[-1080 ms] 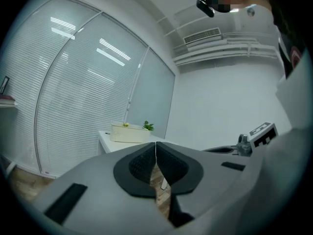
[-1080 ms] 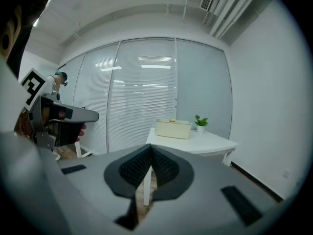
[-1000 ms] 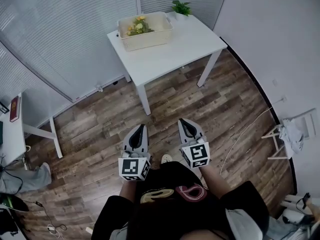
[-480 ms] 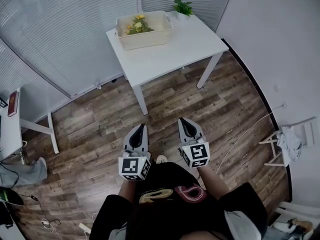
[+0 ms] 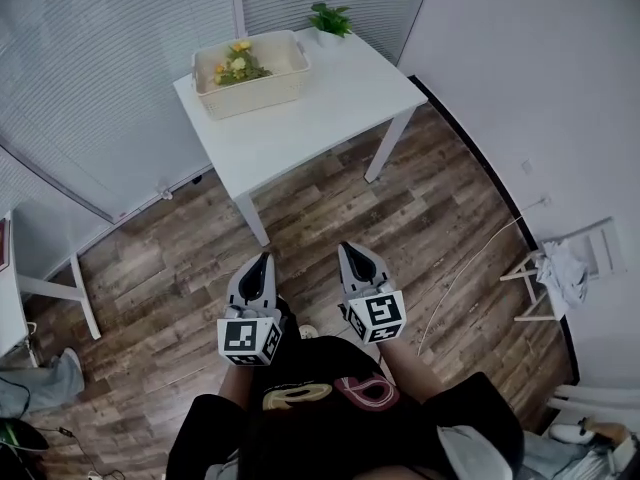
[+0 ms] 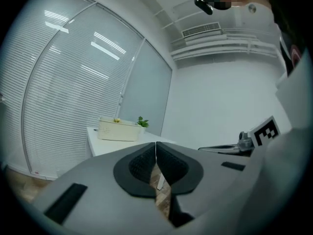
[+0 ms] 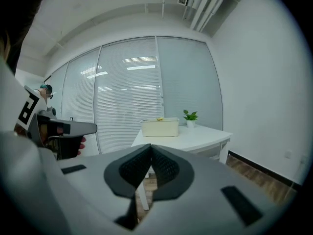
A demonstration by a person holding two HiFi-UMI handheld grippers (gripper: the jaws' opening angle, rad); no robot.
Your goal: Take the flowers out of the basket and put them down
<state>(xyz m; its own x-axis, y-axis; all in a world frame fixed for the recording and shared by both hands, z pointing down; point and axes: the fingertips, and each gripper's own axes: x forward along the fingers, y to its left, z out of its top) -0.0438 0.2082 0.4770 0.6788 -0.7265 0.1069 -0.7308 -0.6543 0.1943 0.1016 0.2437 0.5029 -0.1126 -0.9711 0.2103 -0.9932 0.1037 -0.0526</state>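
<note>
One floor [image 5: 450, 198]: dark wood planks, spread beneath both grippers and running on ahead of them to the table legs.
Blinds [image 5: 100, 68]: pale slatted wall, far ahead of the left gripper and off to its left, behind the table.
Table [image 5: 330, 98]: white and square, well ahead of both grippers' tips; each gripper view shows it beyond the jaws.
Basket [image 5: 255, 86]: cream, rectangular, on the far left part of the table top, ahead of the left gripper and well apart from both.
Left gripper [image 5: 264, 258]: held low in front of the person's body, pointing toward the table; in its own view the jaws meet at the tips [image 6: 155, 146] with nothing between them.
Right gripper [image 5: 345, 248]: just beside the left one, on its right, pointing the same way; its jaws are pressed together [image 7: 150, 146] and empty.
Flowers [image 5: 238, 64]: yellow blooms with green leaves, inside the basket toward its left end, well apart from both grippers.
Potted plant [image 5: 328, 20]: small and green, at the table's far corner, right of the basket, far ahead of the right gripper.
</note>
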